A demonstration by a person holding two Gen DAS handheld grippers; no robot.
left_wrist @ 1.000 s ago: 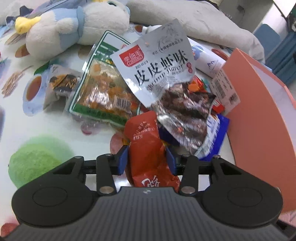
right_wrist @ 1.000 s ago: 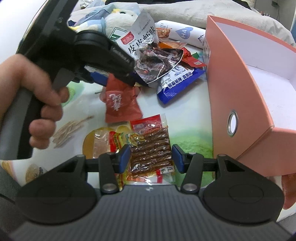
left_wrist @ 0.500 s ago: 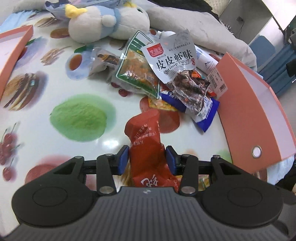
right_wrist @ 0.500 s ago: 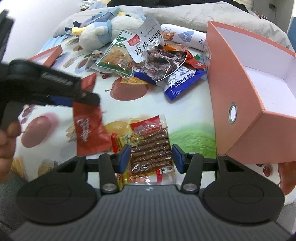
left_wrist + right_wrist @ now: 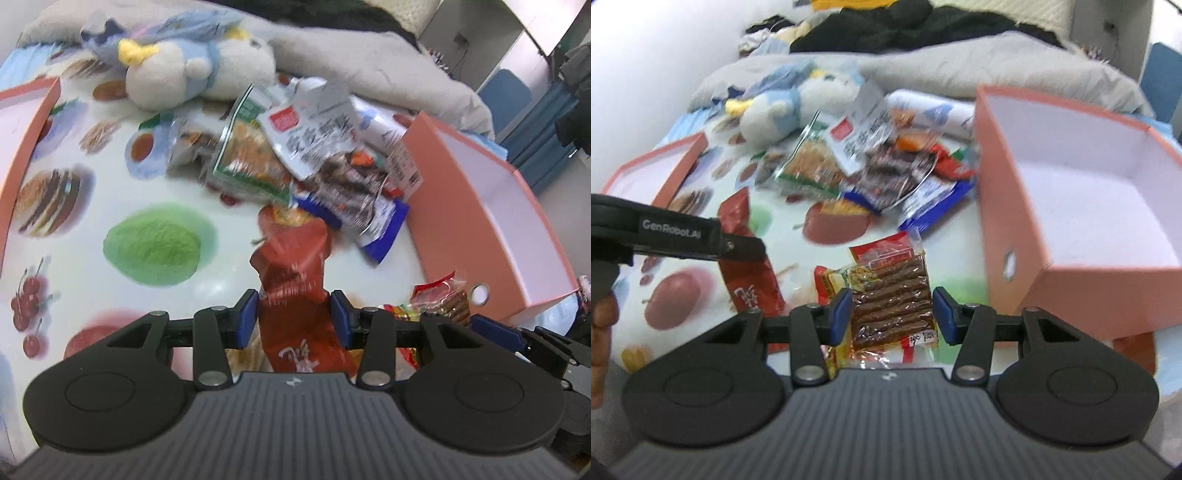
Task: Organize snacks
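Left gripper [image 5: 293, 319]: clamped on red snack pouch [image 5: 295, 280]. Right gripper [image 5: 893, 312]: holding brown-stick packet [image 5: 892, 299]. Risk (thin foil): slippage before orange box [image 5: 1004, 206], 2 o'clock.

Black ribbed left gripper [image 5: 293, 319], blue pads [image 5: 246, 318], silver screws.

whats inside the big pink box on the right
The pink box shows only bare white floor and walls; no snack is in it. Its near corner is hidden behind the front wall.
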